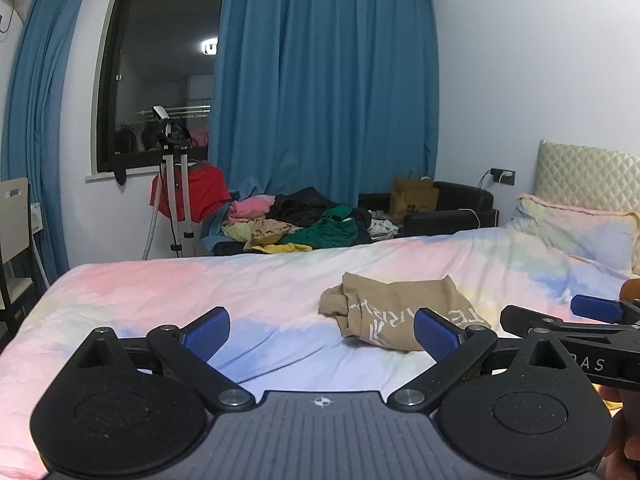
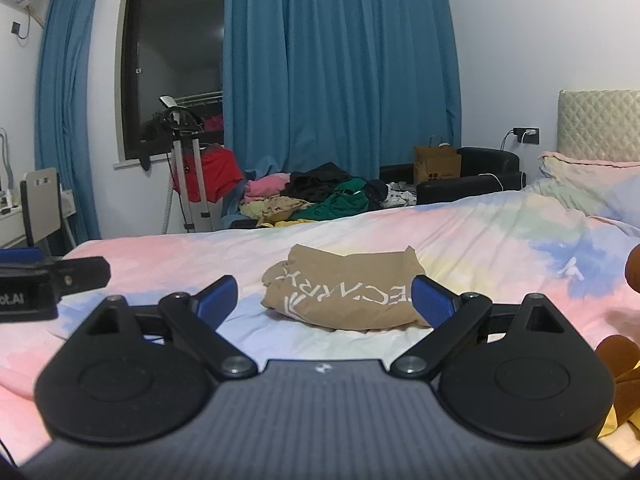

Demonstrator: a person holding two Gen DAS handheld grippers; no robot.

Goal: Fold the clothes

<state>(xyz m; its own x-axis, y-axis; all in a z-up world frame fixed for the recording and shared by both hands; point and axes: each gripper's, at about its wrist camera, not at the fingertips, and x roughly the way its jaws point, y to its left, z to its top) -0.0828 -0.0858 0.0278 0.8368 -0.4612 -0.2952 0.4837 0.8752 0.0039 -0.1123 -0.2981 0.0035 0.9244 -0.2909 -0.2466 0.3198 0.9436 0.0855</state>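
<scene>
Left hand-held gripper (image 1: 322, 330) spread wide, holding nothing; right hand-held gripper (image 2: 324, 300) likewise spread and empty; tan garment (image 2: 344, 290) lies bundled on the pastel bed (image 2: 160, 256), beyond both, untouched.

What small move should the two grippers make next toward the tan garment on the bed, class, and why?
Probably ease both forward and down to the tan garment. It lies crumpled on the bed, lettering showing, untouched. The left gripper and right gripper are open, empty and short of it, so nothing can be spread or folded until each takes an edge.
</scene>
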